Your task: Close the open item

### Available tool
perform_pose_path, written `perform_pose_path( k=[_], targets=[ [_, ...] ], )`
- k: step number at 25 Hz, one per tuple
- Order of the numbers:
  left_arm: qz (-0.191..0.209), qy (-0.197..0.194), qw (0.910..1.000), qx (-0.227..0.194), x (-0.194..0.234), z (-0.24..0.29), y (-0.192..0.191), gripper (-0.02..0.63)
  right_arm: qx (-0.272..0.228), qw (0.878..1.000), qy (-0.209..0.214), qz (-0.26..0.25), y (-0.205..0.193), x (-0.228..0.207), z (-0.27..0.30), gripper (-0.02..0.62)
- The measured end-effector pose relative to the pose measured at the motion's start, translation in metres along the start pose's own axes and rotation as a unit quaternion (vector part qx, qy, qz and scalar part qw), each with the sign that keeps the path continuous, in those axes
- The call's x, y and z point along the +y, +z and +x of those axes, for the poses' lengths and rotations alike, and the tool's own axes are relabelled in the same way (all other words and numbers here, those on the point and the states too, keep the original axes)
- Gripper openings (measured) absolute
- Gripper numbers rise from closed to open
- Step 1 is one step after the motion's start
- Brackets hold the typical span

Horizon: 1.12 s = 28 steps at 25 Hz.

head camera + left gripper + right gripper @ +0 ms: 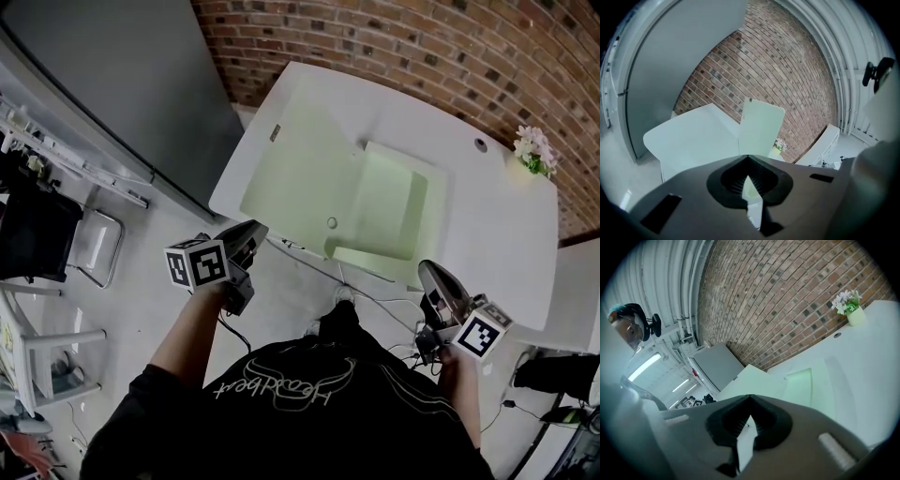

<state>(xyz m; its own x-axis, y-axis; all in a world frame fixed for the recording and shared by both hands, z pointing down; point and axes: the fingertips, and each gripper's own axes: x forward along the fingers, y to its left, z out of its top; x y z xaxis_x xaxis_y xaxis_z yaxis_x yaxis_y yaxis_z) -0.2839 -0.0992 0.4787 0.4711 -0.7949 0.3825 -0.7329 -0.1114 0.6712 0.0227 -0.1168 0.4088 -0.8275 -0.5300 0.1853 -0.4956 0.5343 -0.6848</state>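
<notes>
A pale green folder [328, 183] lies open on the white table [497, 225], its cover spread flat to the left and its flaps raised at the right. In the left gripper view one green panel [761, 129] stands upright above the table. My left gripper [255, 228] hangs shut just off the table's near-left edge, empty, jaws meeting at their tips [747, 157]. Also shut and empty, my right gripper [427, 267] is near the table's front edge, right of the folder [799, 385]; its tips [750, 397] touch. Neither gripper touches the folder.
A small pot of white flowers [534, 150] stands at the table's far right corner, by a brick wall [422, 47]. A grey panel [122, 84] stands left of the table. White chairs [94, 244] sit at far left. Cables [375, 300] lie on the floor.
</notes>
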Motion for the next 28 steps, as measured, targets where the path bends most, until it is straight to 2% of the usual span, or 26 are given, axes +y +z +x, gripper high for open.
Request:
perform_pose_path(
  k=[4,12,19,25,28],
  targets=[
    [-0.015,0.0,0.9999,-0.008,0.005,0.004,0.005,0.002,0.023,1.0,-0.02,-0.004,0.002,-0.013,0.006,0.003],
    [-0.01,-0.022,0.9994,-0.026,-0.004,0.015,0.013,0.002,0.033,0.999,-0.021,-0.004,0.013,-0.026,0.017,0.003],
    [0.003,-0.037,0.9993,-0.007,-0.016,0.03,0.007,0.002,0.04,0.999,-0.024,0.009,0.01,-0.042,0.018,0.003],
    [0.014,-0.044,0.9989,0.008,-0.028,0.044,0.003,0.002,0.063,0.997,-0.054,0.0,0.001,-0.067,0.009,0.003],
    [0.014,-0.045,0.9988,0.01,-0.032,0.05,0.003,0.002,0.044,0.998,-0.039,0.017,0.008,-0.059,0.014,0.003]
  ],
)
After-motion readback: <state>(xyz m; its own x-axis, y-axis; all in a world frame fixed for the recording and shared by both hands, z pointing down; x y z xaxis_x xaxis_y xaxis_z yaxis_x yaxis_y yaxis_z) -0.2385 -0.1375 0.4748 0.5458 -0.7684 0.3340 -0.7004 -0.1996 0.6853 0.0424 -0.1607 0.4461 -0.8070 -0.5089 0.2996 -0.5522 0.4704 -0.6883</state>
